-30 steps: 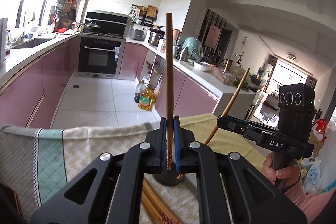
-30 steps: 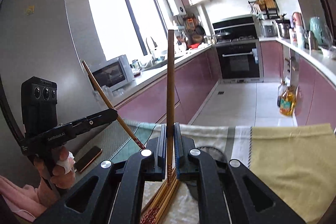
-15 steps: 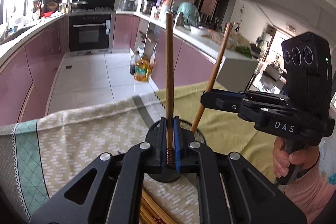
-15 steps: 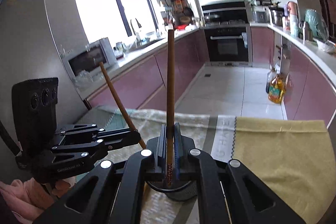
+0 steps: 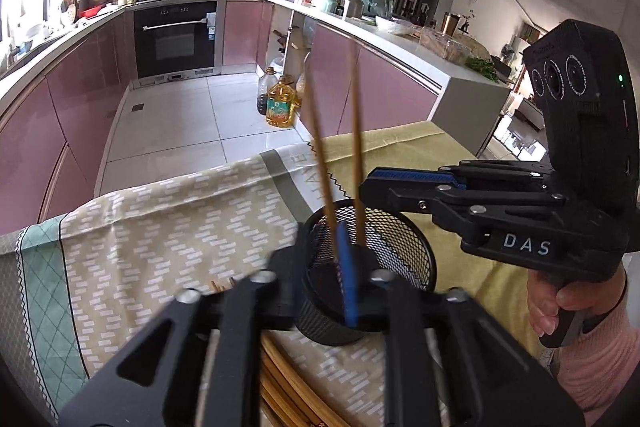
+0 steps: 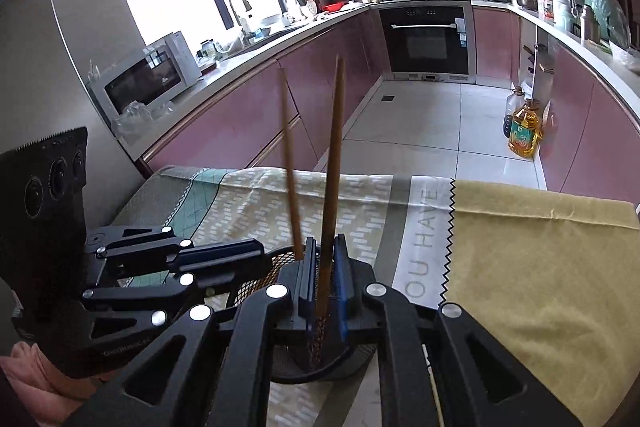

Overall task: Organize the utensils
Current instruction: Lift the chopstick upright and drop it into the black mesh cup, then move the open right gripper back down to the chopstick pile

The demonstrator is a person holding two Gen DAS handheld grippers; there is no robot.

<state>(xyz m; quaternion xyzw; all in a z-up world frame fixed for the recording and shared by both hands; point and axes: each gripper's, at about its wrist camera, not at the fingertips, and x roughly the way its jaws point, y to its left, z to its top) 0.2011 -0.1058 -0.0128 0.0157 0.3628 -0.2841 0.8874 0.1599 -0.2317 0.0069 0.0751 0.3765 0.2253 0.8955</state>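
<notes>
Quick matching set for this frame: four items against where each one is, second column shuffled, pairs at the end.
1 mesh cup
2 oil bottle
3 microwave
4 loose chopsticks

a on the floor
b on the counter by the window
c lying flat on the cloth
d standing upright on the cloth

Pairs: 1-d, 2-a, 3-b, 4-c

**Readable lettering in the kitchen**

White capitals "DAS" stand on the side of the right gripper (image 5: 372,183), seen from the left wrist. On the grey band of the tablecloth (image 6: 424,227), near its zigzag seam, pale capitals read "OU HAVE". Appliance and bottle labels are too small to read.
</notes>
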